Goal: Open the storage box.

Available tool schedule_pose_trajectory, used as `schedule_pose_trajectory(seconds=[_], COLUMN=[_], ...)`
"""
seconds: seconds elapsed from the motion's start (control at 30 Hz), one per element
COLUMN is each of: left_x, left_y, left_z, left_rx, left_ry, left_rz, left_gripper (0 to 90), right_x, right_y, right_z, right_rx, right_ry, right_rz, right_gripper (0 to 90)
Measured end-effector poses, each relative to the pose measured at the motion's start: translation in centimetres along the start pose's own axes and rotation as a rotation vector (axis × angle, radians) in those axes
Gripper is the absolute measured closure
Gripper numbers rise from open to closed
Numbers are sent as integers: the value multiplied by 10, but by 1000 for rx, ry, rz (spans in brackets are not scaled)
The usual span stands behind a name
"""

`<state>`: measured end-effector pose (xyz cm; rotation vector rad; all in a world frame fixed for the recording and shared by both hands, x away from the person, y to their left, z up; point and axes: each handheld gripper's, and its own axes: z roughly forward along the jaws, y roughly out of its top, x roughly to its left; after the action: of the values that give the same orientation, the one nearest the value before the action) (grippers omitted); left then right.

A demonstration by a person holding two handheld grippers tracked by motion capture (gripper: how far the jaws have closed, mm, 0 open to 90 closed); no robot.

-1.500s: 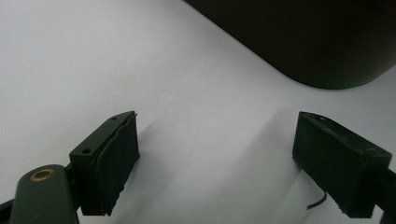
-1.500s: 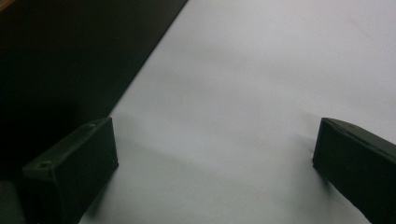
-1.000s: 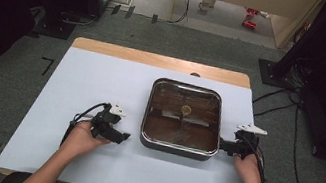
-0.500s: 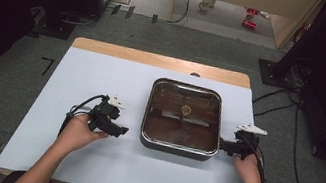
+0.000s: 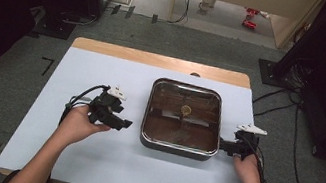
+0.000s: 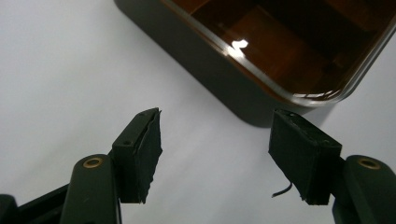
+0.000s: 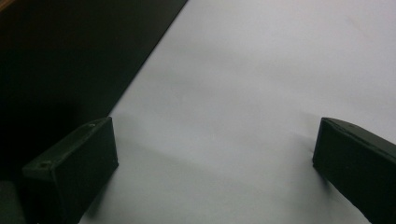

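A square dark pan (image 5: pixel 177 148) with a glass lid (image 5: pixel 165 122) and a small round knob (image 5: pixel 186 109) sits right of the table's middle. My left gripper (image 5: pixel 125 124) is held a short way left of the pan, pointing at it. In the left gripper view, the left gripper (image 6: pixel 215 128) is open with nothing between the fingers, and the pan's rounded corner (image 6: pixel 233 88) lies just ahead. My right gripper (image 5: pixel 221 145) rests by the pan's near right corner. In the right gripper view, the right gripper (image 7: pixel 217 130) is open and empty, with the pan's dark wall (image 7: pixel 70 60) at its left.
A pale sheet (image 5: pixel 86 169) covers the table, with a strip of bare wood (image 5: pixel 156 60) along the far edge. Cables (image 5: pixel 274 108) and dark stands lie on the floor to the right and at the back left.
My left gripper has moved a little farther from the person, staying left of the pan. The right gripper and the pan have stayed put.
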<state>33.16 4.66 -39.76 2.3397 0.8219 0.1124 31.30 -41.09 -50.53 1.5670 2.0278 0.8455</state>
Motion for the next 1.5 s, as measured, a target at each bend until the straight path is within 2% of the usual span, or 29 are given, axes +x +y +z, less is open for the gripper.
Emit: schedule_pose_trajectory(seconds=[0.23,0.47,0.6,0.87,0.97,1.1,1.13,1.33,1.5], left_x=[-7,-12,-16,-21,-23,-24,-25,-29,-33], left_y=[26,43,57,72,79,84,88,97,107], left_z=[0,6,14,27,36,45,51,67,87], left_rx=[-12,-16,-26,-45,-64,-67,-68,-72,-80], left_ry=[-26,-41,-58,-79,-84,-95,-103,-101,-100], left_rz=[33,62,80,97,115,118,122,137,160], left_gripper=[340,340,340,341,341,341,341,341,341], right_x=[0,0,0,0,0,0,0,0,0], right_y=[0,0,0,0,0,0,0,0,0], right_z=[0,0,0,0,0,0,0,0,0], right_rx=[0,0,0,0,0,0,0,-2,-3], right_ry=[0,0,1,1,1,1,1,2,0], right_rz=[1,1,1,0,1,2,2,2,0], right_gripper=[0,0,0,0,0,0,0,0,0])
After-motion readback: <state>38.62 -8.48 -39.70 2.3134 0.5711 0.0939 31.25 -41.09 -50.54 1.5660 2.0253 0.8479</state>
